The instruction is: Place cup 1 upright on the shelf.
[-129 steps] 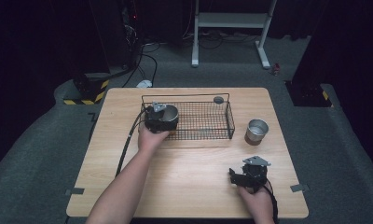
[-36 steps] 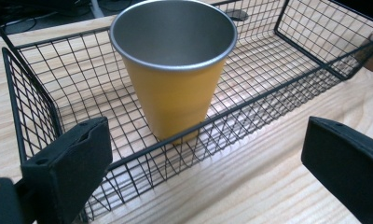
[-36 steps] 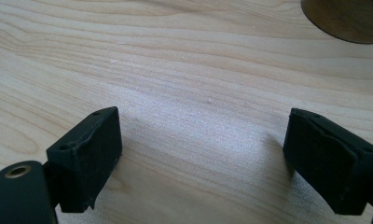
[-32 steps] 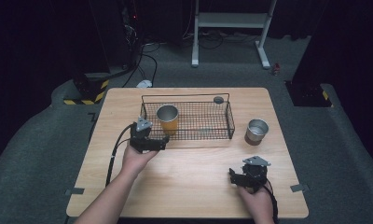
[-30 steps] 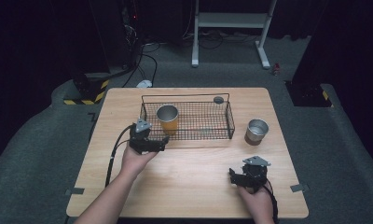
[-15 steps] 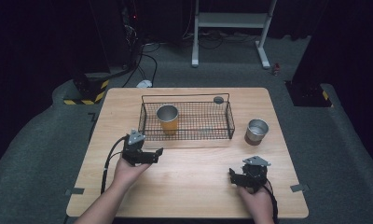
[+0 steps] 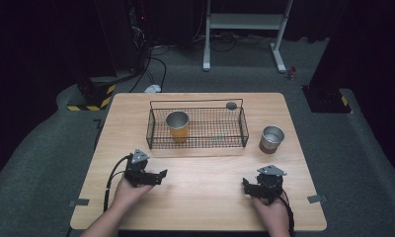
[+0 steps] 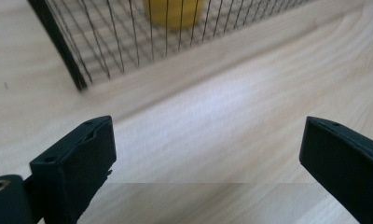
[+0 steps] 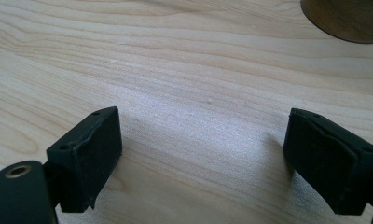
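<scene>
A yellow cup (image 7: 177, 125) with a metal rim stands upright inside the black wire basket (image 7: 242, 126), toward its left end; its yellow base (image 8: 174, 10) shows through the mesh in the left gripper view. A brown metal cup (image 7: 271, 138) stands on the table right of the basket; its base (image 9: 348, 19) appears at the top right of the right gripper view. My left gripper (image 7: 158, 177) rests open near the table's front left, holding nothing. My right gripper (image 7: 249, 186) rests open at the front right, also holding nothing.
The wooden table (image 7: 205, 197) has bare room between the two grippers and in front of the basket. A small dark round object (image 7: 231, 105) sits at the basket's back right rim. Beyond the table are dark floor, cables and a white stand (image 7: 245, 22).
My left gripper let go of the yellow cup in the basket, then drew back toward the table's front left and settled open. The right gripper has not moved.
</scene>
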The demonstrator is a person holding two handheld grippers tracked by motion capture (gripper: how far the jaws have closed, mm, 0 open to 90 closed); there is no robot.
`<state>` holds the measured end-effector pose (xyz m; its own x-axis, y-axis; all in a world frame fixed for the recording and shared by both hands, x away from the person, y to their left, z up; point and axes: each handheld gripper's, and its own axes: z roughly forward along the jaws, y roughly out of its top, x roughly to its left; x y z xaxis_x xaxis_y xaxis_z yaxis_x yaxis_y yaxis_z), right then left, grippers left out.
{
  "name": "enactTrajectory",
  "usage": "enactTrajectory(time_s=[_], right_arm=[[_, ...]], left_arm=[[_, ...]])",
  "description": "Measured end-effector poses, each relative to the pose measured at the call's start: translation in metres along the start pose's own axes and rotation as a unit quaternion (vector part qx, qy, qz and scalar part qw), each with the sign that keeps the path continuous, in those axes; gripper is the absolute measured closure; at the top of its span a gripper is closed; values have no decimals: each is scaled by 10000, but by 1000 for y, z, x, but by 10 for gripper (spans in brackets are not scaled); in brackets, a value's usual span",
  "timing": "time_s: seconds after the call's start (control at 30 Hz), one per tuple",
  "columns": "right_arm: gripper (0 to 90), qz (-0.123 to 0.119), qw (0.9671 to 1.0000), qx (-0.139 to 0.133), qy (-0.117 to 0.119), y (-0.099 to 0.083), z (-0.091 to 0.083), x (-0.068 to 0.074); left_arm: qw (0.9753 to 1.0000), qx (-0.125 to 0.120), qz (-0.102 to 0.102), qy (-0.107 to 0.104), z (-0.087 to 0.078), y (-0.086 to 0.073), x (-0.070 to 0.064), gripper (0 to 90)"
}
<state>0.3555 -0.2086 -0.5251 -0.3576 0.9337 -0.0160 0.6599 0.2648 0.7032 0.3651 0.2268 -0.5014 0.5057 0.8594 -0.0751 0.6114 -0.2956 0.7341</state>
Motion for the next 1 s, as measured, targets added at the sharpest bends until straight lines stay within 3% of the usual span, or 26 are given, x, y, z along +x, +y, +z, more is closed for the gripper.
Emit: enactTrajectory(time_s=[0.23, 0.43, 0.53, 0.73, 0.83, 0.9, 1.0], right_arm=[[113, 0, 10000, 1, 0, 0, 0, 0], [113, -1, 10000, 0, 0, 0, 0, 0], [113, -1, 10000, 1, 0, 0, 0, 0], [111, -23, 10000, 10, 50, 0, 0, -1], [110, -27, 10000, 12, 49, 0, 0, -1], [111, -36, 10000, 17, 86, -1, -1, -1], [113, -27, 10000, 4, 77, -1, -1, -3]], left_arm=[[9996, 228, 91, -148, -4, -22, 6, 66], [9991, 268, 311, 91, -3, -36, 8, 54], [9997, 195, 138, 61, -6, -39, 10, 53], [9989, 196, 319, 277, -6, -43, 5, 40], [9989, 141, 284, 349, -7, -45, 4, 40], [9988, 153, 119, 456, -7, -45, 2, 29], [9984, 158, 117, 531, -7, -46, 2, 24]])
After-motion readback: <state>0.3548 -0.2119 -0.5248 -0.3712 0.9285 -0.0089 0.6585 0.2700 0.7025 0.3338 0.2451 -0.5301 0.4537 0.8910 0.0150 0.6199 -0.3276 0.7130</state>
